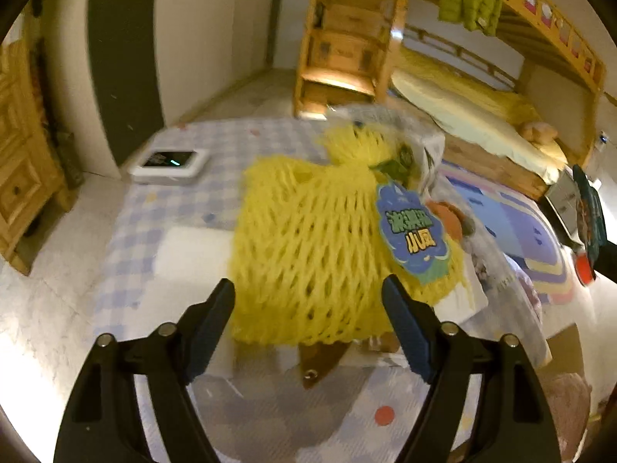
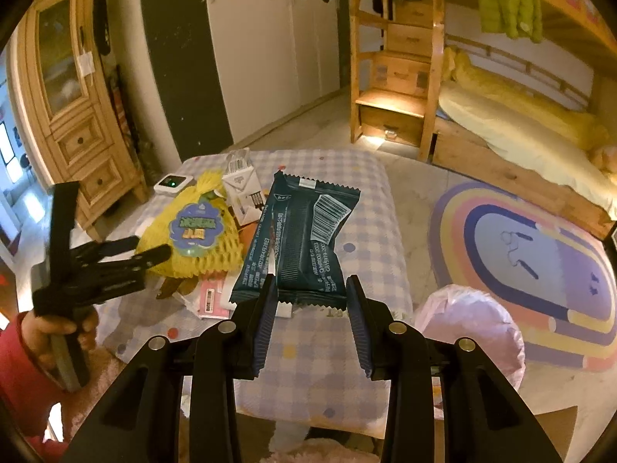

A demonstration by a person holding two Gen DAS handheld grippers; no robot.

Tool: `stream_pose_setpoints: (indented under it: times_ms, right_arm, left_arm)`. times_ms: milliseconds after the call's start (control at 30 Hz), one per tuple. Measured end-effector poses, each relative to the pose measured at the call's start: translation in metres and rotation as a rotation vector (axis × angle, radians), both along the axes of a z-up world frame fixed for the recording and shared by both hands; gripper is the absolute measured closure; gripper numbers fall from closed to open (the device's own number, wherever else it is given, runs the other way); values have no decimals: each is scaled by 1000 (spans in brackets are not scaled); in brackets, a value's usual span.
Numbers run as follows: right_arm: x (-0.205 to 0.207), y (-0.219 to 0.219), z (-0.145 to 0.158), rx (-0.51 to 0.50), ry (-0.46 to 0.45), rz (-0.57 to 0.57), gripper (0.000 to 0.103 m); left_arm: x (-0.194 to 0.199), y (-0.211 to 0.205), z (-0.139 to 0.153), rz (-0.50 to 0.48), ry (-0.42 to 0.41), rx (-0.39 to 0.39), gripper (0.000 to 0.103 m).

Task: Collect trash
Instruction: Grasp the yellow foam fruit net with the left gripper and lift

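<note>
A yellow foam fruit net (image 1: 308,254) with a blue label lies on the checkered table (image 1: 185,200); it also shows in the right wrist view (image 2: 193,231). My left gripper (image 1: 308,301) is open, its fingers either side of the net's near edge; it appears in the right wrist view (image 2: 148,254) too. Two dark teal snack wrappers (image 2: 300,239) lie mid-table. My right gripper (image 2: 312,301) is open just before their near edge. White packaging (image 2: 243,189) and pink paper scraps (image 2: 210,297) lie around the net.
A white device with a green light (image 2: 172,184) sits at the table's far left corner. A pink-lined trash bin (image 2: 470,332) stands right of the table (image 2: 370,200). A rug (image 2: 540,262), bunk bed (image 2: 520,131) and wooden cabinet (image 2: 73,115) surround it.
</note>
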State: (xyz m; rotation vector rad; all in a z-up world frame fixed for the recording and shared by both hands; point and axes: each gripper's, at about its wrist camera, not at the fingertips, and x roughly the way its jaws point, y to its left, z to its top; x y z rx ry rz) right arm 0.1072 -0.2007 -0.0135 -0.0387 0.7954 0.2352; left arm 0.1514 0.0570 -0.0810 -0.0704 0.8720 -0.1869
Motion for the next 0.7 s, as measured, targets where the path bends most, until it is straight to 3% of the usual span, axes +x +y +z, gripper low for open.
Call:
stream_pose_setpoints:
  times_ms: [200,300,700]
  right_arm:
    - [-4,-3,1,5,3,9,66]
    - [-7,-5,3,12,-2,11,66]
    - [-36,-26,27,63,-87,-28,66]
  left_arm:
    - [0,-3,-16,-16,65,-39,84]
    - [-8,-1,-7,-2,33,-39,94]
    - [-79,12,117,35,-283,-10,95]
